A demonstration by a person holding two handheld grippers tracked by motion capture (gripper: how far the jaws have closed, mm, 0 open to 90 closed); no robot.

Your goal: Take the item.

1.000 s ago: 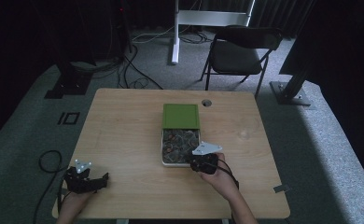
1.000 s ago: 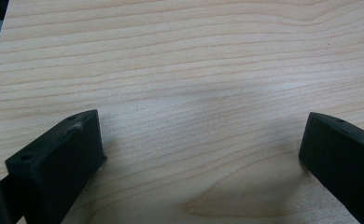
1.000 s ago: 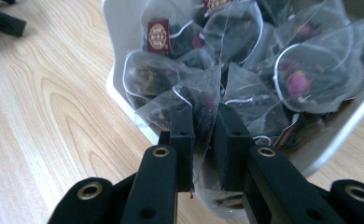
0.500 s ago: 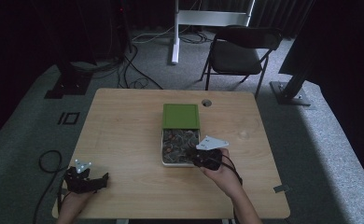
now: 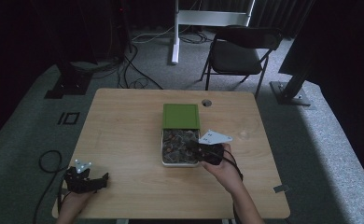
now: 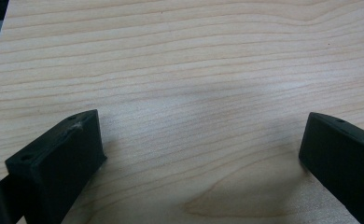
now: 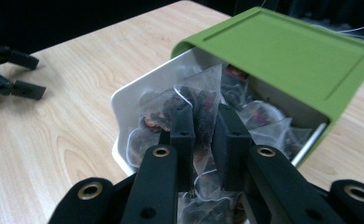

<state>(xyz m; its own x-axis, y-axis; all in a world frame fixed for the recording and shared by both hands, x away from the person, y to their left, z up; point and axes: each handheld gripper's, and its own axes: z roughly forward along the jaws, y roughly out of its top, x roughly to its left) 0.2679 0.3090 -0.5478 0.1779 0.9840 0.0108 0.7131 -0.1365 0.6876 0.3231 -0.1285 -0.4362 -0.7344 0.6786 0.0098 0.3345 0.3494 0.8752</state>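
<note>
- Right gripper (image 7: 203, 135), black and two-jawed, clamped on a translucent pyramid-shaped tea bag (image 7: 199, 100) filled with dark leaves and red bits; jaws nearly together, the thin mesh pinched flat between the pads, probably to grip the fabric without crushing the contents.
- Held bag raised just above its neighbours, directly ahead of the jaws and over the open end of a white rectangular plastic box (image 7: 124, 100) packed with more such bags (image 7: 264, 119).
- Flat green sliding lid (image 7: 283, 51) beyond the jaw tips, covering the far part of the box and leaving the near part uncovered, seemingly so that a tool can get in from this side.
- From above, right gripper (image 5: 203, 150) at the box's near right corner, grey three-cornered plate (image 5: 213, 137) on top, a hand (image 5: 224, 169) behind it.
- Left gripper (image 5: 87, 179) well away from the box, low over the pale wooden table (image 5: 124, 135) near its front left corner, seemingly parked out of the way.
- Left gripper's jaws spread wide, nothing but bare wood grain (image 6: 194, 93) between them.
- Likely step in hand: lifting one bag clear of the box.
</note>
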